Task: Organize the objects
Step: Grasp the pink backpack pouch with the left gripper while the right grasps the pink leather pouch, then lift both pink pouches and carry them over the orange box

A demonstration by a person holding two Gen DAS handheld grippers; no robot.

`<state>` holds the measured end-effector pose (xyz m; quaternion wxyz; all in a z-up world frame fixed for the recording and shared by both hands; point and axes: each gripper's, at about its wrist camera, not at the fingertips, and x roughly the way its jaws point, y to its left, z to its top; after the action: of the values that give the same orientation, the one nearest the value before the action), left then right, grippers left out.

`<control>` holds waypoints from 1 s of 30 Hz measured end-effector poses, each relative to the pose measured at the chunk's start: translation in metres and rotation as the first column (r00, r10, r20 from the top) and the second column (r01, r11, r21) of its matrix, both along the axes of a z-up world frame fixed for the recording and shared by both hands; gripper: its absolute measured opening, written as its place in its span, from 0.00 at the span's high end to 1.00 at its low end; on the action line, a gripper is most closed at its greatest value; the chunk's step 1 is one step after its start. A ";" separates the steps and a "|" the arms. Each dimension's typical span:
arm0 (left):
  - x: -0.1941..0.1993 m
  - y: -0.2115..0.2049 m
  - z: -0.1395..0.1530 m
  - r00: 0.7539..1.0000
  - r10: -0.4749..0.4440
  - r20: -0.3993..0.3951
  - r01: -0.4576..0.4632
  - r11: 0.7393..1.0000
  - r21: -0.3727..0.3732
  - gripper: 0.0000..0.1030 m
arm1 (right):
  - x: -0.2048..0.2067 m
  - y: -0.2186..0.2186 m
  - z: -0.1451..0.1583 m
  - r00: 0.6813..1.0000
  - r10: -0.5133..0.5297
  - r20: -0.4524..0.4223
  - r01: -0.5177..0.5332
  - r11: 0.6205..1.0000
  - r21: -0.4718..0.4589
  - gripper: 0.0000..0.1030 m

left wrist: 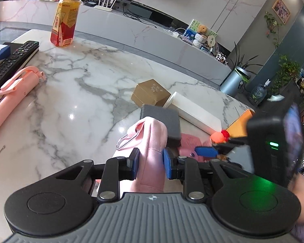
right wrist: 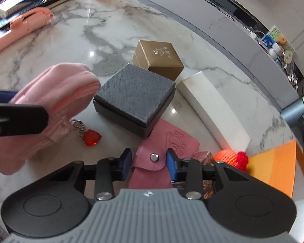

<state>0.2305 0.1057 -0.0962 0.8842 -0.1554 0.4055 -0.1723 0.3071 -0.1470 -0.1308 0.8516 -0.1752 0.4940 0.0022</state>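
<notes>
My left gripper [left wrist: 151,163] is shut on a soft pink fabric pouch [left wrist: 152,139] with a metal carabiner [left wrist: 125,141] on its side. The right wrist view shows the same pouch [right wrist: 56,93] lifted above the marble table [right wrist: 121,26]. My right gripper [right wrist: 149,161] is angled down over a pink leather key case [right wrist: 152,172] with a snap button. The case's flap lies between the blue pads, and a small gap shows on the left side. In the left wrist view the right gripper's fingertips [left wrist: 205,151] sit just right of the pouch.
A grey box [right wrist: 135,95], a gold box [right wrist: 160,56] and a long white box [right wrist: 212,109] lie ahead. A red gem keychain [right wrist: 93,137], an orange knitted ball [right wrist: 226,156] and an orange box [right wrist: 277,166] are close by. A tea bottle [left wrist: 64,20], remote [left wrist: 12,60] and pink stick [left wrist: 16,85] are far left.
</notes>
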 end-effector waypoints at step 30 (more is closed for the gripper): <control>-0.100 -0.005 -0.037 0.949 -0.054 -0.312 -0.075 0.919 -0.387 0.72 | -0.217 -0.085 0.011 0.931 -0.341 -0.130 0.299 0.508 0.808 0.63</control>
<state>0.1310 0.1009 -0.1332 0.7592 -0.3576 0.4981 -0.2184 0.0899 -0.2317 -0.1201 0.8316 0.3311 0.4405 0.0685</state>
